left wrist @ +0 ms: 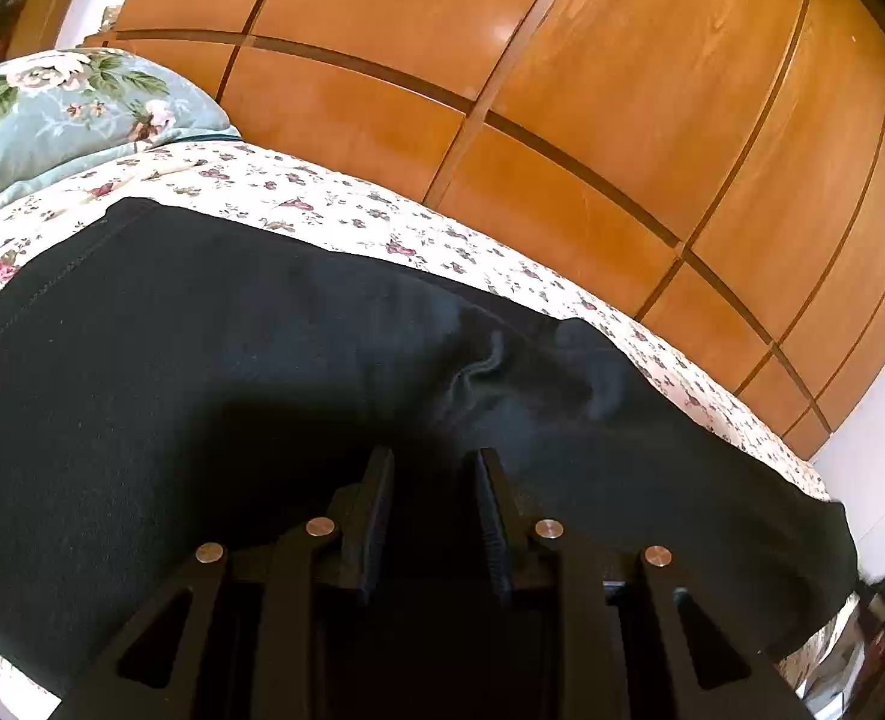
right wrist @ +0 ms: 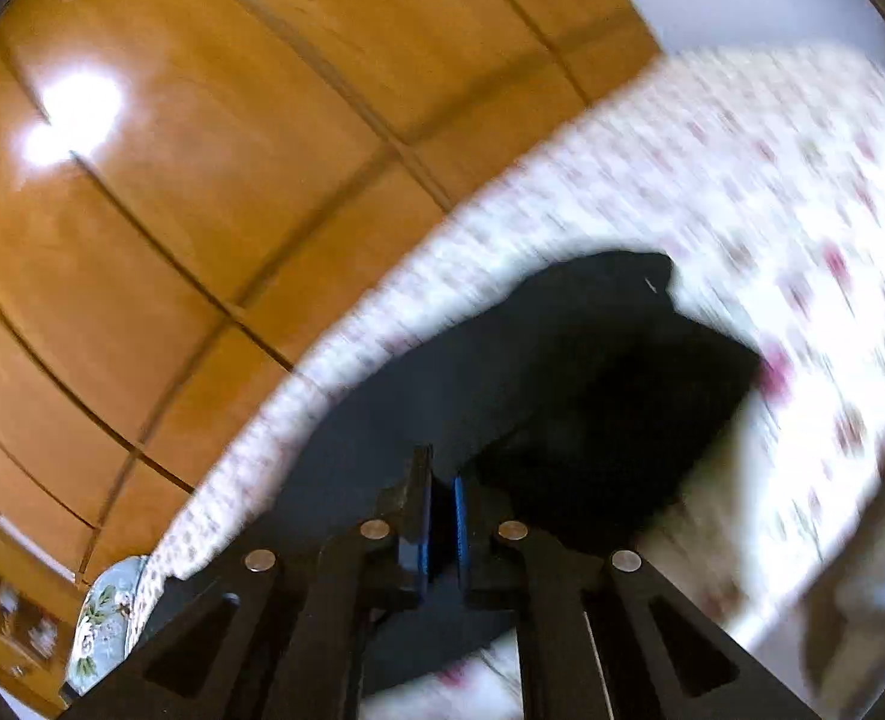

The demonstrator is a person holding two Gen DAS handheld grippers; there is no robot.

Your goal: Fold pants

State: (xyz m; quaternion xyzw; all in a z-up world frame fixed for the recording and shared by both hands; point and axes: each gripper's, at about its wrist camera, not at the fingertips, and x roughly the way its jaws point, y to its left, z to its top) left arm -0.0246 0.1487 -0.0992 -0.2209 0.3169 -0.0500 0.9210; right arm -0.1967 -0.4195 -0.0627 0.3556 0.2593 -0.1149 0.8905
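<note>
Left tool [left wrist: 436, 468] overlooks pants [left wrist: 202, 348] lying crosswise.

The pants [left wrist: 202, 360] are matt black cloth with visible stitching, lying on a floral-print cotton-like bedsheet [left wrist: 334, 204]. The wardrobe [left wrist: 562, 90] is glossy varnished wood, reflecting light. Both grippers are matt black plastic with bright metal pins [left wrist: 210, 552].
</note>
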